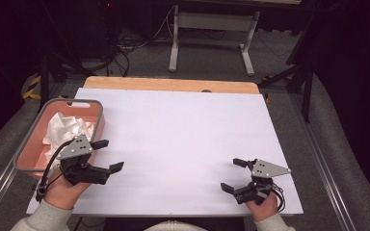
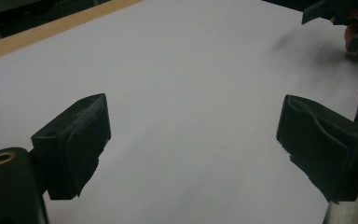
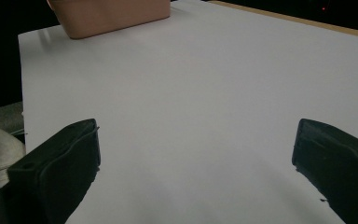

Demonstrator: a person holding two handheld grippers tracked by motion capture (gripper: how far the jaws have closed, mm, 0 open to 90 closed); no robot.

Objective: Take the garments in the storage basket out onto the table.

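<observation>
My left hand-held gripper [image 1: 108,155] hovers at the near left of the bench [image 1: 183,144], jaws spread wide and gripping nothing. In the left gripper view the two black jaws stand well apart over bare white surface. My right hand-held gripper [image 1: 233,174] sits at the near right, also released, jaws parted and nothing between them.

What matters for the next move is where the crumpled white tissue [image 1: 67,130] lies. It sits inside the pink bin [image 1: 99,115] at the left edge of the bench, just beyond and to the outer side of my left hand. My left hand-held gripper is by far the nearer one, almost touching the bin's near right corner, though I cannot quite tell if its grey plate overlaps the rim or only stands in front of it. The right one is well apart, across the whole width of the bench; in the right gripper view the pink bin [image 3: 112,14] shows far off at the top.

The bin's long axis runs away from me. My left jaws point toward the middle of the bench, away from the tissue, so I judge that reaching it would mean swinging the left hand outward over the rim.
</observation>
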